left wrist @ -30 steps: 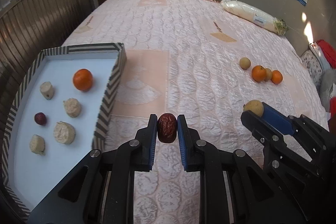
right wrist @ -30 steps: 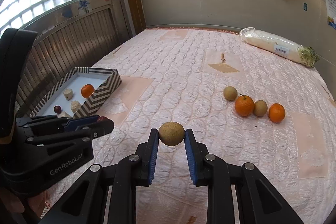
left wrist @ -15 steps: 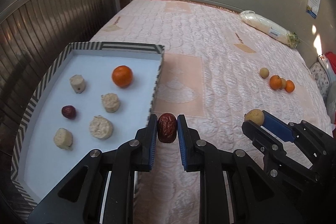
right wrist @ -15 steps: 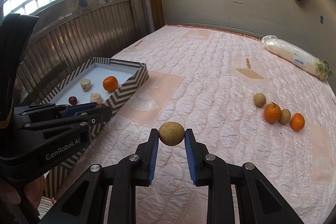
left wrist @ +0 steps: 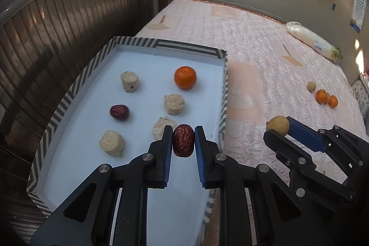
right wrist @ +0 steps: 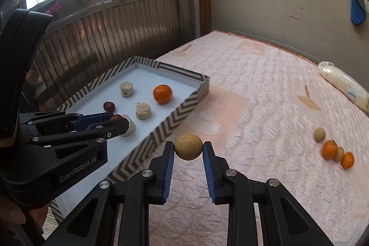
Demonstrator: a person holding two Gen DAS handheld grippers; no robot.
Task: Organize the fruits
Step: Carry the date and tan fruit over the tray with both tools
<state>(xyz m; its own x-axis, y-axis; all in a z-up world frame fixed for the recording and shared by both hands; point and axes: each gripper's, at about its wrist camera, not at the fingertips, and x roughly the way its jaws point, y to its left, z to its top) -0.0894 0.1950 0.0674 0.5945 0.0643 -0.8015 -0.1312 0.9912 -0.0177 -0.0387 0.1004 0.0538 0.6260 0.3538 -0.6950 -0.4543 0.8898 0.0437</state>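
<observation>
Hovering over the white floor of the striped tray (left wrist: pixel 166 44), the left gripper (left wrist: pixel 183 142) pinches a wrinkled red date (left wrist: pixel 183 140) between its blue pads; a second earlier that date hung over the pink quilt (left wrist: pixel 253 57) to the tray's right. Below lie an orange (left wrist: pixel 185 77), a second date (left wrist: pixel 119 112) and four pale cut chunks, one (left wrist: pixel 161 129) partly hidden behind the left finger. At right, the right gripper (left wrist: pixel 280 129) clamps a tan round fruit (left wrist: pixel 278 125) above the quilt beside the tray, while a cluster of loose fruit (left wrist: pixel 322 95) waits far off near a bagged roll (left wrist: pixel 311 42).

From the right wrist, the right gripper (right wrist: pixel 188 149) squeezes the tan round fruit (right wrist: pixel 188 146) just outside the tray's near wall (right wrist: pixel 175 119), closer to it than before. The left gripper (right wrist: pixel 115 120) reaches in from the left over the tray, its body masking the near corner. Loose fruit (right wrist: pixel 332 149) stays on the quilt (right wrist: pixel 265 107), well apart.
</observation>
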